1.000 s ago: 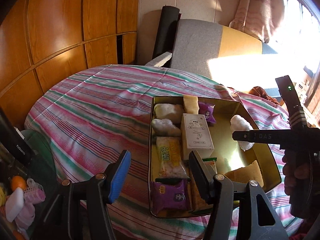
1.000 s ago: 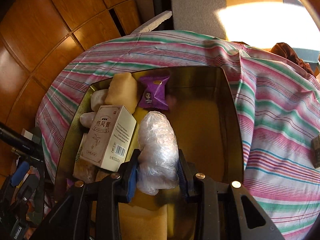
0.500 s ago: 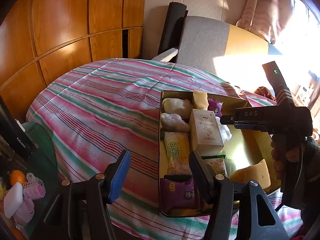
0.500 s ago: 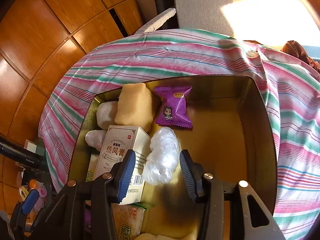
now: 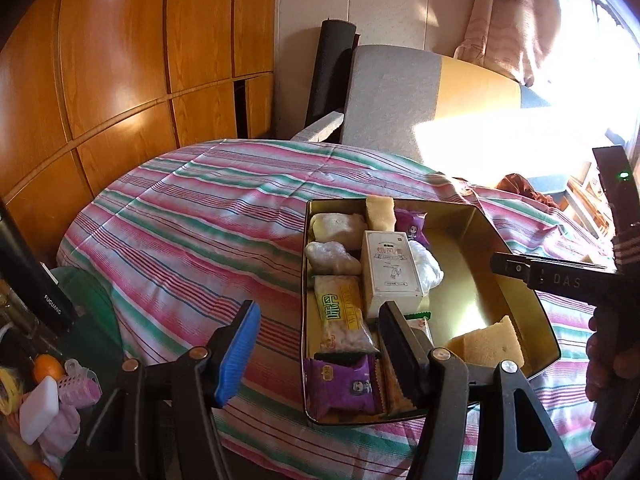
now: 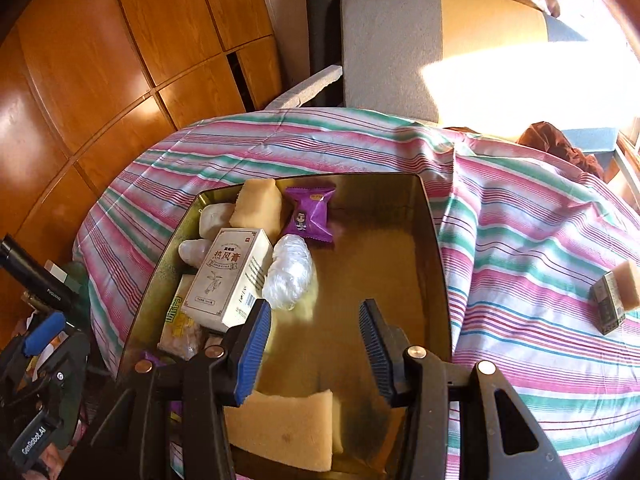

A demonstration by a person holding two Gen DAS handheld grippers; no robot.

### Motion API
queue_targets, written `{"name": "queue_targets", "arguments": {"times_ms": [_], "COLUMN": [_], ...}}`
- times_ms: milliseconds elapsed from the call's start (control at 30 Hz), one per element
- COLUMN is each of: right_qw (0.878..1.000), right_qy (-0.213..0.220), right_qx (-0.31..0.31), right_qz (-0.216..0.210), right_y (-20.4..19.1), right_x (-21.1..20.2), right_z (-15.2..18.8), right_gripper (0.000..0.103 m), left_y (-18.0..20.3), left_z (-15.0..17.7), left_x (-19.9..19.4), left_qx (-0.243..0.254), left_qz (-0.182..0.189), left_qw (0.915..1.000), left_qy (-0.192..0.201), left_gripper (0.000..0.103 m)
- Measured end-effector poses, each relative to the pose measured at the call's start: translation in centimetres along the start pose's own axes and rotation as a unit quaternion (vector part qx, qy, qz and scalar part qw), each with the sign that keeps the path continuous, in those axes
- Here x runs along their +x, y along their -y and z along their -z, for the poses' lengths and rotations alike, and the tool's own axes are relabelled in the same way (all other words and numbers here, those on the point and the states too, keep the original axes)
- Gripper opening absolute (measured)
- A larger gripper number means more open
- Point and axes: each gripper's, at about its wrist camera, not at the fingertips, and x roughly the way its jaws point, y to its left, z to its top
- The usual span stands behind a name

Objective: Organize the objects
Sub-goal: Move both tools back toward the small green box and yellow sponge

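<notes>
A gold metal tin (image 5: pixel 516 256) (image 6: pixel 434 248) sits on the striped tablecloth and holds several items. A white crinkled plastic packet (image 6: pixel 290 272) (image 5: pixel 426 266) lies in it beside a white carton (image 6: pixel 230 280) (image 5: pixel 390 270). A purple snack packet (image 6: pixel 310 214) and a yellow sponge (image 6: pixel 258 210) lie behind them. My right gripper (image 6: pixel 314 350) is open and empty above the tin's bare floor, just short of the white packet. My left gripper (image 5: pixel 316 354) is open and empty over the tin's near left edge.
A second yellow sponge (image 6: pixel 288 432) (image 5: pixel 490 344) lies at the tin's near end. A small box with a sponge (image 6: pixel 614 296) stands on the cloth at far right. A grey-and-yellow chair (image 5: pixel 424 96) is behind the table. Clutter (image 5: pixel 44 392) sits low left.
My right gripper opened and let go of the white plastic packet, leaving it beside the white carton, then drew back and up. My left gripper stayed open.
</notes>
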Motion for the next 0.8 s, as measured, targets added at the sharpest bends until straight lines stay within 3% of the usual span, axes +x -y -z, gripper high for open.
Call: {"name": "queue_targets", "arguments": {"times_ms": [367,800], "right_qw": [0.999,0.986], "right_qy": [0.029,0.043], "right_qx": [0.020,0.119], "right_qz": [0.035,0.112], "right_y": [4.3,16.2], "right_x": [-4.4,-7.8], "right_z": [2.4,4.3], "right_gripper": [0.047,0.047], "left_y": [2.8,8.6], "left_z": [-0.3,-1.1], "left_x": [-1.7,-2.1], "left_qx": [0.035,0.100], "left_qz": [0.010,0.042], "left_qw": [0.9992,0.9939], "left_qy": [0.016,0.019], "left_gripper": [0.063,0.065]}}
